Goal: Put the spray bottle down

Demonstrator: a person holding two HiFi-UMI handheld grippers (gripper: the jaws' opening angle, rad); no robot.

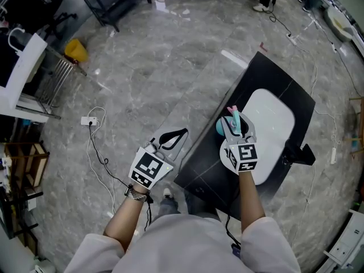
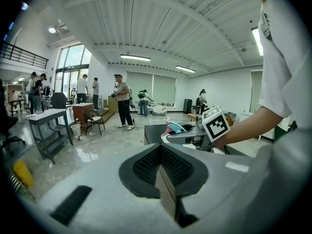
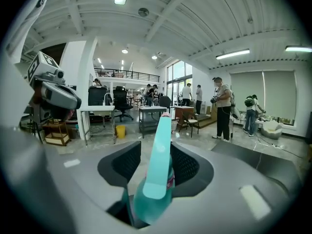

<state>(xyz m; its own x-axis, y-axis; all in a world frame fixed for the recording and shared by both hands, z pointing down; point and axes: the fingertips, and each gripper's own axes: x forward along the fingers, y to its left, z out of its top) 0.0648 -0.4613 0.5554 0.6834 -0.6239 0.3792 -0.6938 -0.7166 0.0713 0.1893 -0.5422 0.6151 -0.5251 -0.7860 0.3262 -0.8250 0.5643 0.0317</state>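
Observation:
A teal spray bottle (image 1: 223, 127) with a pink nozzle stands upright at the left edge of the black table (image 1: 273, 84). It rises between the jaws of my right gripper (image 1: 235, 124). In the right gripper view the bottle (image 3: 158, 169) fills the middle of the right gripper (image 3: 156, 155), a gap shows beside the left pad, and the jaws stand open around it. My left gripper (image 1: 174, 137) hangs over the floor left of the table, shut with nothing in it (image 2: 161, 167). From there I see the bottle (image 2: 178, 127) and the right gripper (image 2: 192, 136).
A white oval board (image 1: 272, 124) lies on the table just right of the bottle. A power strip with cable (image 1: 88, 120) lies on the marble floor. A white rack (image 1: 34, 78) and a yellow container (image 1: 75, 50) stand far left. People (image 2: 123, 101) stand far off.

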